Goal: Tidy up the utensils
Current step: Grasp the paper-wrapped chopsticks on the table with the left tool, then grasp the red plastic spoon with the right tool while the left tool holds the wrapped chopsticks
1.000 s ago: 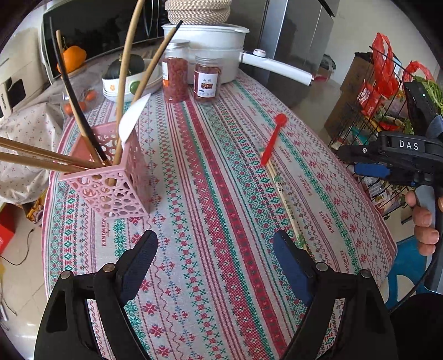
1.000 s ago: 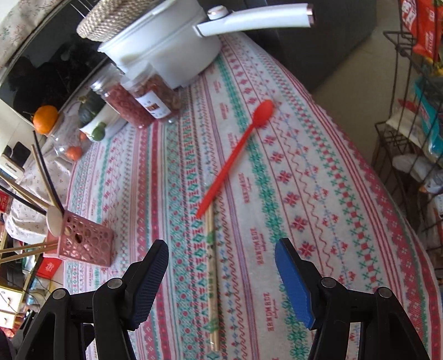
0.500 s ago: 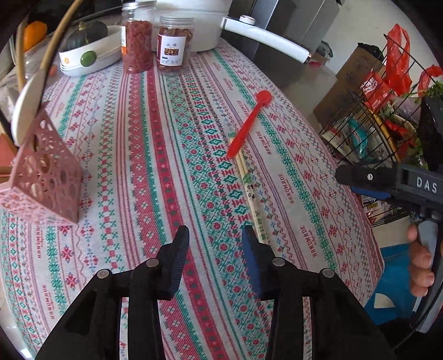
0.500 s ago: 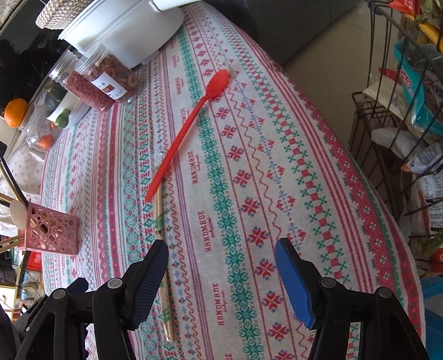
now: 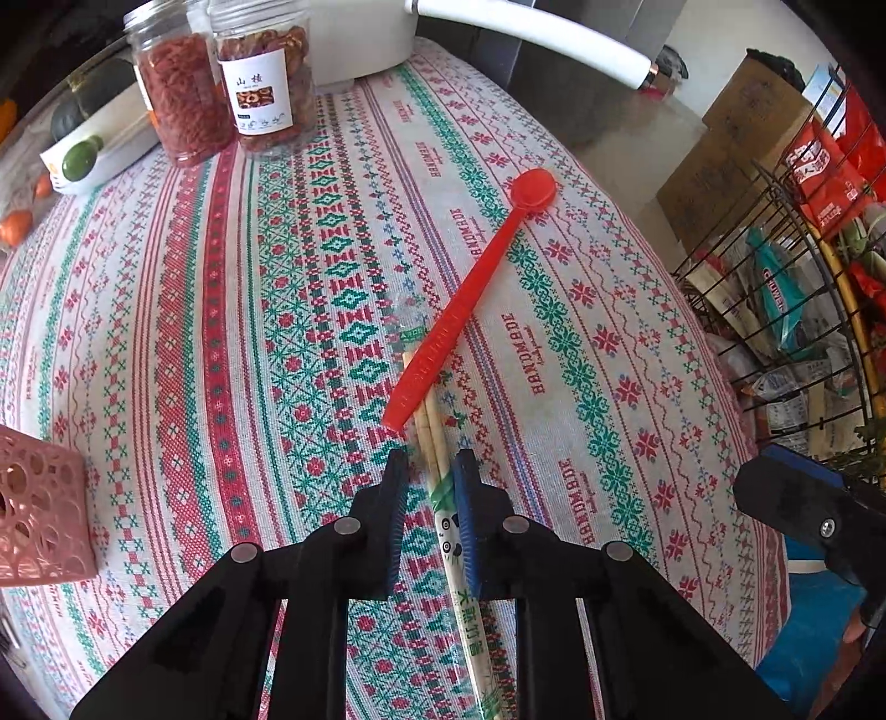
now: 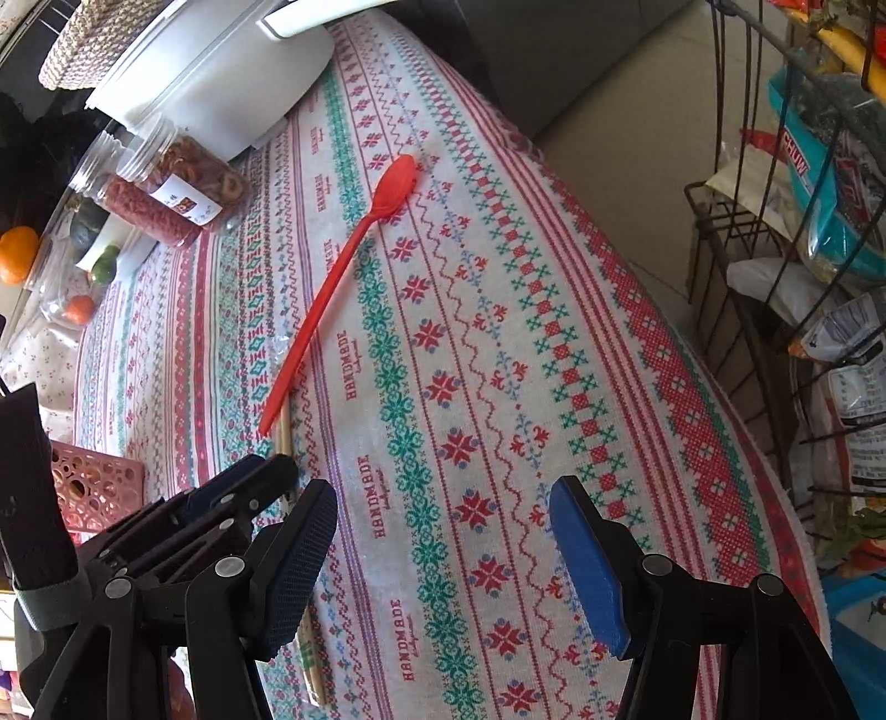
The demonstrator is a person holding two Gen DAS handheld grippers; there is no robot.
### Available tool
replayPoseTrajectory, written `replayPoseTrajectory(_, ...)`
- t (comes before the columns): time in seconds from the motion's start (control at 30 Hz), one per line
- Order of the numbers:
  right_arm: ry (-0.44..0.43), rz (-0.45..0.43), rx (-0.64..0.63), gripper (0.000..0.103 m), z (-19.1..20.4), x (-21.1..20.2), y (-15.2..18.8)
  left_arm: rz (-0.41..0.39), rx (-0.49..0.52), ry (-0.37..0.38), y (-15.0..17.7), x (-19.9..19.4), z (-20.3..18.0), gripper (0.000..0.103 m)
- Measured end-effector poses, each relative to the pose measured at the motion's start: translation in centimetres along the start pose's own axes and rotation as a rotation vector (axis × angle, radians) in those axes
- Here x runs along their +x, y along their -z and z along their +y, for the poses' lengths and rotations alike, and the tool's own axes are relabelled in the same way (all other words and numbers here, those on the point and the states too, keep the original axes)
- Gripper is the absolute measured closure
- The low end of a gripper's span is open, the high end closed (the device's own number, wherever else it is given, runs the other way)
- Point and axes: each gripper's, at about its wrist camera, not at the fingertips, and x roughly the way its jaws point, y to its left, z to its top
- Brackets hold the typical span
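Note:
A pair of wrapped wooden chopsticks (image 5: 443, 487) lies on the patterned tablecloth (image 5: 221, 310). A red plastic spoon (image 5: 476, 288) lies with its handle end across the chopsticks' far tips. My left gripper (image 5: 429, 471) is down at the cloth, its jaws narrowed around the chopsticks with a small gap left on the left side. My right gripper (image 6: 443, 531) is open and empty, hovering above the cloth to the right of the left gripper (image 6: 266, 476). The spoon (image 6: 343, 271) and chopsticks (image 6: 285, 443) also show in the right wrist view. The pink perforated holder (image 5: 39, 515) stands at the left.
Two jars (image 5: 227, 83) of dried food, a white pot with a long handle (image 5: 531, 39) and a dish of fruit (image 5: 94, 144) stand at the far end. A wire rack (image 6: 803, 249) full of packets stands beyond the table's right edge.
My left gripper has swung right from the pink holder to the chopsticks, dropped to the cloth and narrowed its jaws around them. The right gripper has drifted closer, still open.

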Motion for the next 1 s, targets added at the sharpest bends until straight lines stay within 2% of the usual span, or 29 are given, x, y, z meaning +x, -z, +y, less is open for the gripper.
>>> replayPoseTrajectory(0.07,0.009,-0.007,-0.009,0.034,0.1,0.0,-0.1,0.021,0.013,-0.019,-0.4,0.3,-0.2,0.092)
replayPoseTrajectory(0.17,0.013,-0.010,-0.010,0.034,0.0,0.1,-0.1,0.039,0.001,-0.016,-0.4,0.0,0.4,0.093)
replayPoseTrajectory(0.4,0.030,-0.004,-0.010,0.034,-0.1,0.4,0.1,-0.002,0.004,0.016,2.6,-3.4,3.5,0.093)
replayPoseTrajectory(0.7,0.063,0.005,-0.019,0.034,0.7,1.4,0.1,-0.136,0.029,0.054,7.6,-10.2,7.6,0.094)
replayPoseTrajectory(0.87,0.086,0.002,-0.033,0.034,1.6,2.1,0.0,-0.248,0.043,0.066,10.2,-13.1,9.3,0.094)
replayPoseTrajectory(1.0,0.082,-0.012,-0.005,0.034,1.9,2.7,-0.5,-0.309,0.027,0.089,11.1,-14.9,10.9,0.094)
